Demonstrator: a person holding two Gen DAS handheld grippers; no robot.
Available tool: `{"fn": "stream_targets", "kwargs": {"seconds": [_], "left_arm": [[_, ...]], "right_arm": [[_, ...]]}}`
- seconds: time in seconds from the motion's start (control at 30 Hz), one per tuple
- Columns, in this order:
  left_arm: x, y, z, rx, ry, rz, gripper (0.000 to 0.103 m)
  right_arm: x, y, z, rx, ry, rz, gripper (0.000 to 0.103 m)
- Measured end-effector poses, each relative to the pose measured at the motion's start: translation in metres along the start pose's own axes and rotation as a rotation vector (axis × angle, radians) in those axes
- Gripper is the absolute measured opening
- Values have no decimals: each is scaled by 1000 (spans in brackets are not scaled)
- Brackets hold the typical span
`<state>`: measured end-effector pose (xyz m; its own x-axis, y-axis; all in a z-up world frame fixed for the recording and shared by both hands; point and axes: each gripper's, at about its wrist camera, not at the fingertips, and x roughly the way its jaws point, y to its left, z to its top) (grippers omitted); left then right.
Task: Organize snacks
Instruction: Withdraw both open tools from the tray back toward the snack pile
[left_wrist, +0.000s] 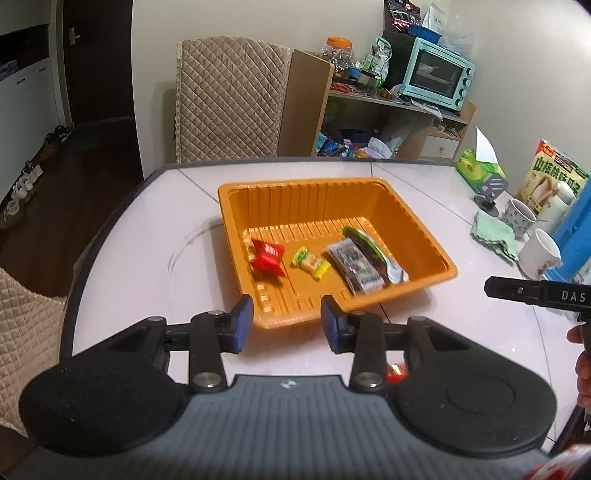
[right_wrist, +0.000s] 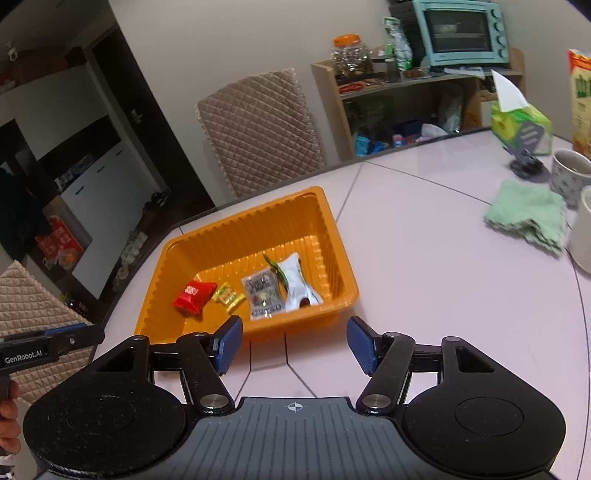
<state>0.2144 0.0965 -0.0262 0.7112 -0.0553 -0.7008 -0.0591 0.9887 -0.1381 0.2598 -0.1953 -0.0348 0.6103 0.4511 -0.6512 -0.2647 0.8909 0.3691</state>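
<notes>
So you've got four snacks sitting in the orange tray (left_wrist: 369, 188) right now: the red packet (left_wrist: 267, 256), the little yellow candy (left_wrist: 311, 263), the clear-wrapped bar (left_wrist: 355, 269) and the green-and-silver pouch (left_wrist: 373, 251). All of them lie on the tray floor, just ahead of both grippers and a bit below them.

Your left gripper (left_wrist: 287, 323) has its pads parted a little with nothing between them, hanging over the tray's near rim. Your right gripper (right_wrist: 294, 345) is spread wider, also empty, with the tray ahead and to its left.

My read is you're between drops, both hands free and ready to fetch the next snack. There's something red peeking out under the left gripper (left_wrist: 396, 371), close to you on the tabletop (left_wrist: 147, 229), and I can't tell exactly what it is, but it looks like another red packet.

If that's the next one, you'd need to pull the left gripper back and down toward yourself, open wider, and come at it flat so the wrapper doesn't skid.
</notes>
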Motion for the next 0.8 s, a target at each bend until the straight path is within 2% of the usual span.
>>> {"fn": "stream_targets", "kwargs": {"seconds": [0.4, 0.8], "left_arm": [[-24, -15, -49, 17, 69, -34, 36], [-22, -23, -84, 33, 150, -55, 36]], "right_arm": [[-37, 3, -46, 40, 30, -12, 64], [-43, 4, -83, 68, 97, -37, 64]]}}
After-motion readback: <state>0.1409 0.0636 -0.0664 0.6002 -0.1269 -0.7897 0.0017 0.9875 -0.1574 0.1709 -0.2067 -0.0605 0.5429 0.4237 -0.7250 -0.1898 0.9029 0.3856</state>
